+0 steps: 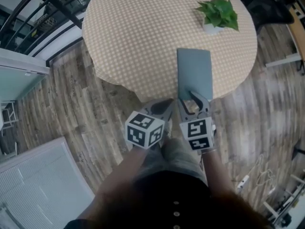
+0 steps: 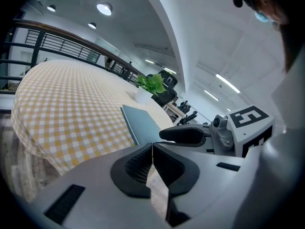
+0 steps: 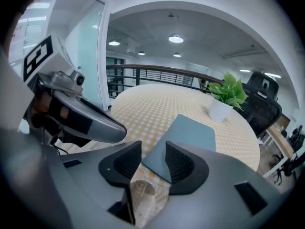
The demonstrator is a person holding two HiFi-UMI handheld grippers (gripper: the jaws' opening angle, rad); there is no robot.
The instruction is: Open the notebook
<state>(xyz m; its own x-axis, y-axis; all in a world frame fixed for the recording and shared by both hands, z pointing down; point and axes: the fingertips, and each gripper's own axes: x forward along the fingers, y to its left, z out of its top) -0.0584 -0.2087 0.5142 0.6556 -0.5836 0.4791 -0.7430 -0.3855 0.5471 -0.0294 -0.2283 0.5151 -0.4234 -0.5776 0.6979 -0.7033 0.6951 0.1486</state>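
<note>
At the near edge of a round bench (image 1: 143, 37) draped in a yellow-and-white checked cloth, a slim grey-blue notebook (image 1: 194, 70) lies flat and closed, its short side turned toward me. A small green leafy plant in a white pot (image 1: 218, 15) stands beyond it, toward the far right of the cloth and well apart from the cover.

My right hand-held gripper (image 3: 153, 152) hangs over the notebook's near end with its black ribbed jaws spread. The cover's near corner shows in the gap between them, and neither pad presses on it. Whether a tip touches the cover, I cannot tell.

My left hand-held gripper (image 2: 152, 149) sits just beside the right one, off the notebook's left side and at the bench's edge. Its jaws are pressed together with nothing between them.

Both marker cubes face up toward my head. Below the bench's rim runs a worn wooden plank floor (image 1: 86, 113). A dark metal railing (image 2: 62, 44) curves behind the bench on the far side.
</note>
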